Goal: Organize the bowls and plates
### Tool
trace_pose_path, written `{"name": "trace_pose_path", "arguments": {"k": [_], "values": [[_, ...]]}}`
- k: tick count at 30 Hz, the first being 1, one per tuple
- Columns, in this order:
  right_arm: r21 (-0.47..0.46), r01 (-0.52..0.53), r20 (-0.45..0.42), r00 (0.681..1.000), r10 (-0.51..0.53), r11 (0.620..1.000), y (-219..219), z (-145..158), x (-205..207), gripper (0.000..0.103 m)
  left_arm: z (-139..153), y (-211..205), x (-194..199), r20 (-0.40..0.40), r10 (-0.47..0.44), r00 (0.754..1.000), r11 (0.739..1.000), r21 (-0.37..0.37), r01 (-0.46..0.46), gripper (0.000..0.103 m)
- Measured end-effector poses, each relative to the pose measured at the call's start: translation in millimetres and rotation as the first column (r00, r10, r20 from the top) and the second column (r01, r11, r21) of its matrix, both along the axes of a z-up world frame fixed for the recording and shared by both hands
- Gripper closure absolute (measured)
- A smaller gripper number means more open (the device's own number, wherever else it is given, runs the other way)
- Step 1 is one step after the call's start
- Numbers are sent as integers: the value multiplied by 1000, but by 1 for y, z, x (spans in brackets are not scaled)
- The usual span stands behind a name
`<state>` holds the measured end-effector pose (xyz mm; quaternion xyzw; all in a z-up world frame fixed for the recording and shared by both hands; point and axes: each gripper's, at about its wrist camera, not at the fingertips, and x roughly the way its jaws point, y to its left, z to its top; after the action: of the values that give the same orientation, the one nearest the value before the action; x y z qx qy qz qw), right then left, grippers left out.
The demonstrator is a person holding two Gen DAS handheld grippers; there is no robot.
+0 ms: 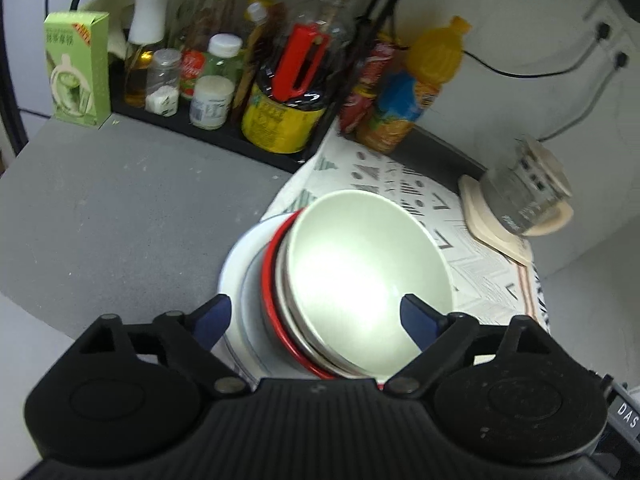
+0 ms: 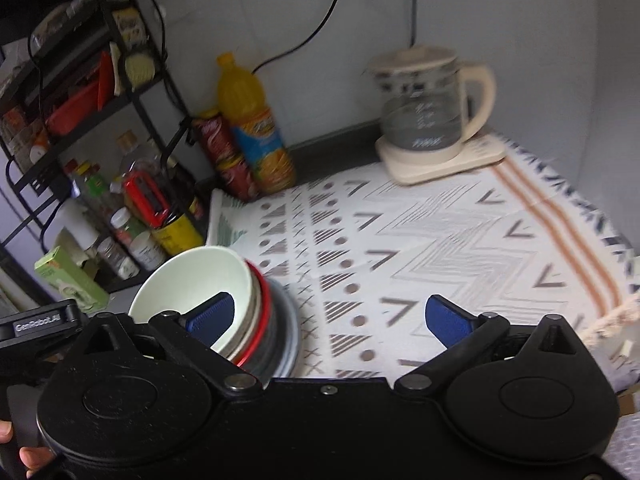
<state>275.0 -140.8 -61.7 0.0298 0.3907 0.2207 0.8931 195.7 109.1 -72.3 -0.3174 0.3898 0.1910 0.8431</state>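
A stack of dishes sits at the left edge of the patterned cloth. A pale green bowl (image 1: 364, 276) is on top, over a grey bowl, a red-rimmed bowl (image 1: 276, 300) and a white plate (image 1: 234, 276). The stack also shows in the right wrist view, with the pale green bowl (image 2: 192, 280) uppermost. My left gripper (image 1: 316, 320) is open, its blue fingers either side of the stack's near edge, holding nothing. My right gripper (image 2: 330, 322) is open and empty above the cloth, its left finger in front of the bowl.
A black rack (image 1: 224, 136) with bottles and jars stands behind the stack, with a green box (image 1: 78, 68) on the grey counter (image 1: 120, 216). An orange juice bottle (image 2: 252, 128), a red snack tube (image 2: 224, 156) and a glass kettle (image 2: 428, 120) stand by the wall.
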Motion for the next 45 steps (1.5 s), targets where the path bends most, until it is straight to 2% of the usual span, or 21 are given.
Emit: {"name": "trace_pose_path", "arguments": {"k": [4,10,18,23,28,34,45], "values": [[-6,62,57,997,-61,998,-19,16,-17,0,11,-14,-9,35,-48,998,998,30,47,0],[-2,107,127,986,-106,994,-43,36,-39,0,29,-34,-20,76,-115,990,991,72,109,0],[-48,129,182,976,-118,991,-57,49,-70,0,46,-51,-44,132,-168,977,981,121,152,0],[-43,138,167,978,-129,990,-74,52,-97,0,53,-59,-72,152,-158,976,981,136,138,0],[-9,168,137,977,-165,986,-93,54,-134,0,58,-72,-104,130,-170,977,977,153,150,0],[-6,173,155,973,-170,985,-112,58,-183,0,63,-88,-141,103,-227,968,961,185,206,0],[-16,187,171,968,-182,982,-138,72,-239,0,75,-117,-201,88,-305,948,933,229,279,0]]}}
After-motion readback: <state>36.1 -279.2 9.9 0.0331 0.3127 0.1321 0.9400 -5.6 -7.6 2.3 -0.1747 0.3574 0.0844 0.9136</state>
